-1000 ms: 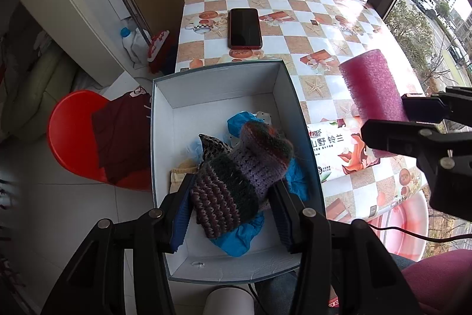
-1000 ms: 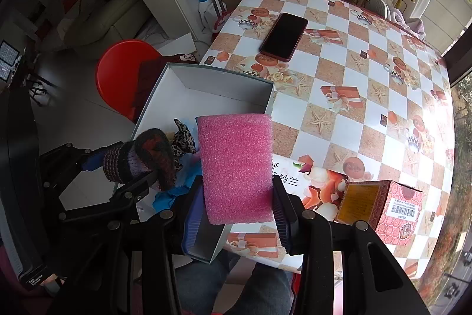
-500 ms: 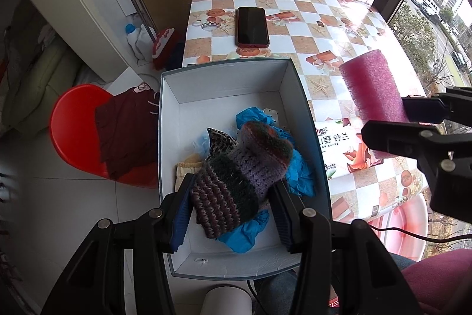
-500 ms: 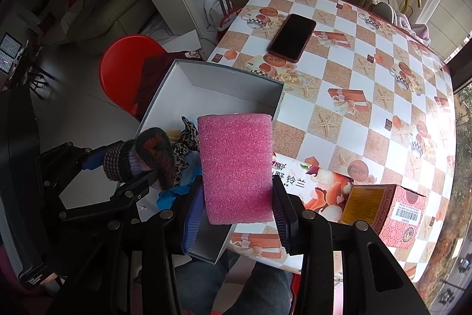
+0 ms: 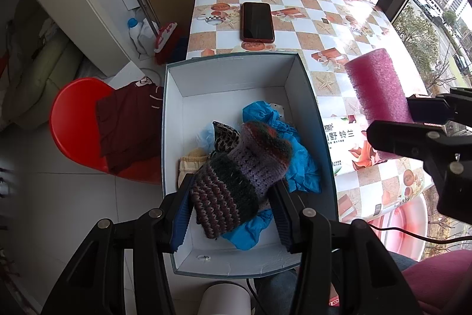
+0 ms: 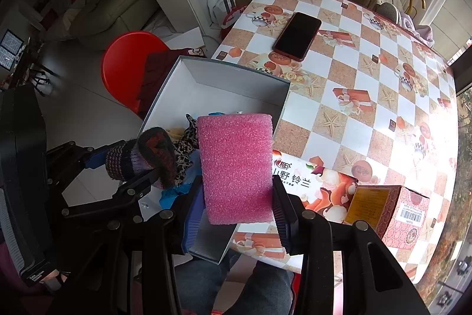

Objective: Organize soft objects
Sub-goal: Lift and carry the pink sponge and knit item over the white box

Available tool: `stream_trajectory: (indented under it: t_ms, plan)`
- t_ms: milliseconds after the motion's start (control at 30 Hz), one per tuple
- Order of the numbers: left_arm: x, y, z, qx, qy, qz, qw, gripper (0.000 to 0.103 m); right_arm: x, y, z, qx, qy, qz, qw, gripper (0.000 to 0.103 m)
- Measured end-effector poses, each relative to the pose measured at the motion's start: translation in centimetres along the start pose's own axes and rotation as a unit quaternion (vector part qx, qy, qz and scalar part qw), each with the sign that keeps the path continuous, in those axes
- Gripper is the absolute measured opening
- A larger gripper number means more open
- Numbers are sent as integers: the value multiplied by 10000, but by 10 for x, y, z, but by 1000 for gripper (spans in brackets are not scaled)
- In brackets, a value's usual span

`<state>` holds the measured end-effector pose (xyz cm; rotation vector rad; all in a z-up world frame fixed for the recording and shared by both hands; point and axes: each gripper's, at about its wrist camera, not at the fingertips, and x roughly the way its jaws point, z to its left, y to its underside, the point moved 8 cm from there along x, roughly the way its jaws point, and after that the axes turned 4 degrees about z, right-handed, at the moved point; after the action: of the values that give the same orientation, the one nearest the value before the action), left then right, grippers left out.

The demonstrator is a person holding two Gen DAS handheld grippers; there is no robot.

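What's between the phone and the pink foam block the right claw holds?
Only bare checkered tablecloth between the dark red-cased phone and the pink foam block, seen in the left wrist view.

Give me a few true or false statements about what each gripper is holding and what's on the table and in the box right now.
1. The left gripper is shut on the knitted sock. True.
2. The right gripper is open. False: it is shut on the pink foam block.
3. The phone lies inside the box. False: it lies on the checkered table, beyond the box.
4. Blue fabric lies in the box. True.
5. The red chair carries dark red clothing. True.
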<state>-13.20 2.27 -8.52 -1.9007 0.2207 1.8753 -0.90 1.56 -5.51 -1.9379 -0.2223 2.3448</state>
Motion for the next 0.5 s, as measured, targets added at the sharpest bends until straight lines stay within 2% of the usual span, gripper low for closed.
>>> stream_trajectory:
  t_ms: [500]
  plan:
    - [29, 3, 22, -306, -95, 372, 9988, 53, 29, -14, 17, -228, -162, 330, 9991, 45]
